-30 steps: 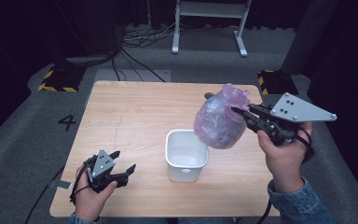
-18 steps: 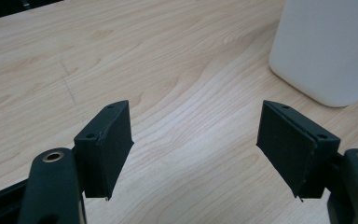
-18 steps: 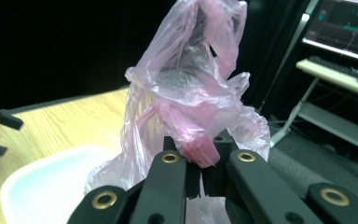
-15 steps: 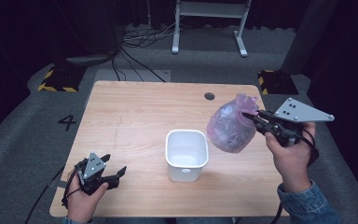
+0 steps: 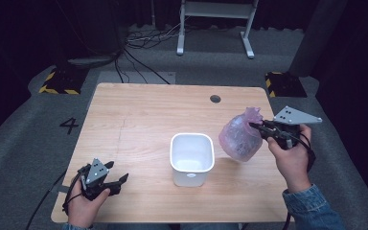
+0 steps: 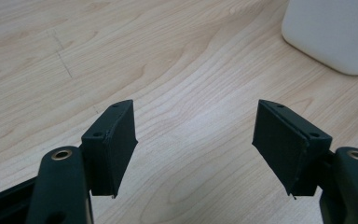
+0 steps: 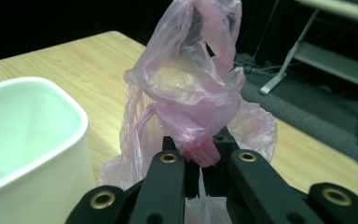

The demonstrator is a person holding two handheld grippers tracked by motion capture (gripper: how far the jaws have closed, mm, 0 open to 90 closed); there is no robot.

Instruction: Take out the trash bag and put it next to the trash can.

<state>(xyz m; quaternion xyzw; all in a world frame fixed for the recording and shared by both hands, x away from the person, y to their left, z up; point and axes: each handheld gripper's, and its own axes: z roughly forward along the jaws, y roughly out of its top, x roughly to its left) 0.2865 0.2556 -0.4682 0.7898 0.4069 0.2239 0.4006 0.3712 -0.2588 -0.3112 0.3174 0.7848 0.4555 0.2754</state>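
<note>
Left tool (image 5: 120, 180) low, jaws apart (just narrowing); right tool (image 5: 254, 125) clamped.

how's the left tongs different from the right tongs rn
The left tongs stand open with nothing between the jaws; the right tongs are shut on the pink plastic bag. The left sits low near the table's front edge; the right is beside the white bin. Both have black jaws.

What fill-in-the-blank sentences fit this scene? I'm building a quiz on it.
1. The right claw is shut on a pink plastic ____.
2. The white bin stands on the wooden ____.
3. The left claw has its jaws ____ with nothing between them.
4. In the high view, the bin stands to the ____ of the pink thing.

Missing words: bag; table; open; left
</note>
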